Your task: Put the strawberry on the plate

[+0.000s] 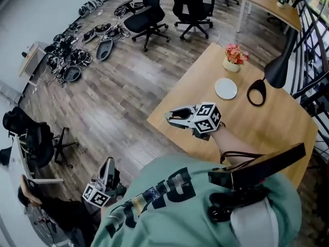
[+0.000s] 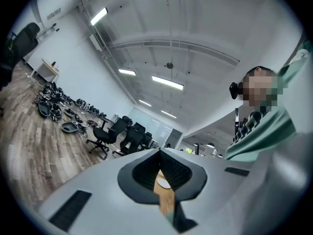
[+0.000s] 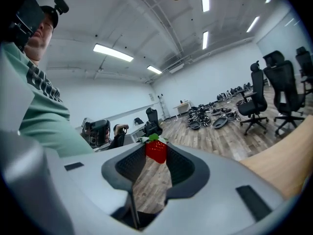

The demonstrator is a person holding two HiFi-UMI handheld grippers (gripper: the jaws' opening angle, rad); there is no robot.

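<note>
We've got the strawberry pinched in our right tool above the counter corner; next, carry it over the plate.

An open-plan office with a lab's clutter.
Black swivel chairs stand on a wood-plank floor at the far side, with a pale desk to the far right and a wooden table bearing a black desk lamp nearer. Strip lights line the white ceiling, and black equipment lies heaped along the left wall.
</note>
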